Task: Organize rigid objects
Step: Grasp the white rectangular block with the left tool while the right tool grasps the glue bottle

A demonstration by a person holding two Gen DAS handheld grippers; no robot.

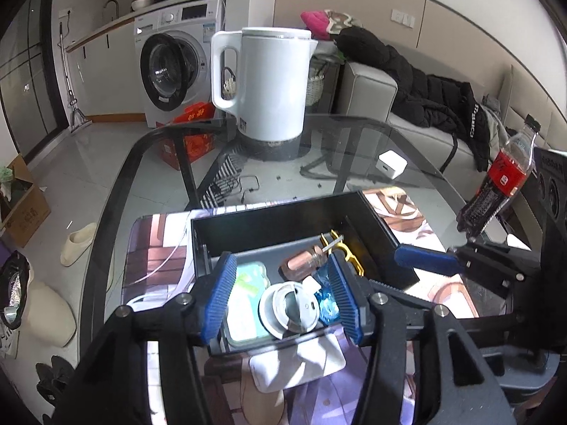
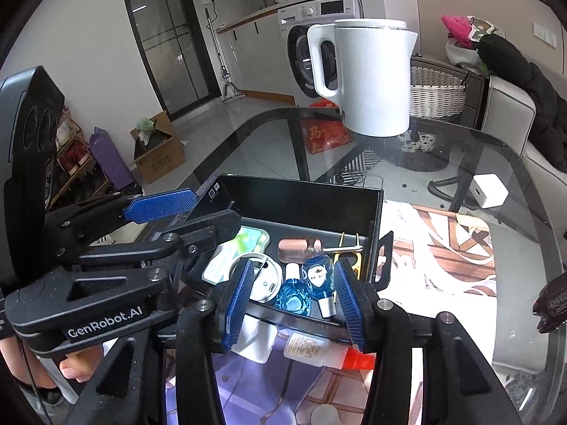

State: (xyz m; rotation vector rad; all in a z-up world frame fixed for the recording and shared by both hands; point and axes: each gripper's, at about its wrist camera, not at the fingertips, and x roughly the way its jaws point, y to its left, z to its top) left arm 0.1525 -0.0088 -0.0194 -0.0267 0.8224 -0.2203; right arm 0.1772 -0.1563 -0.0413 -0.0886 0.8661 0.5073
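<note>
A black box sits on a picture mat on the glass worktop. Inside it lie small hard things: two blue bottles side by side, a pink bottle on its side, a round white lid, a green and white pack and a yellow tool by the right wall.

The left gripper hangs over the near edge of the box, fingers apart, grasping nothing. The right gripper hangs over the blue bottles with its fingers apart too, not pressing on them.

A tall white kettle stands at the far end of the worktop. A white cube is off to the right. A small bottle with a red cap lies on the mat just in front of the box, and a cola bottle leans at the right.
</note>
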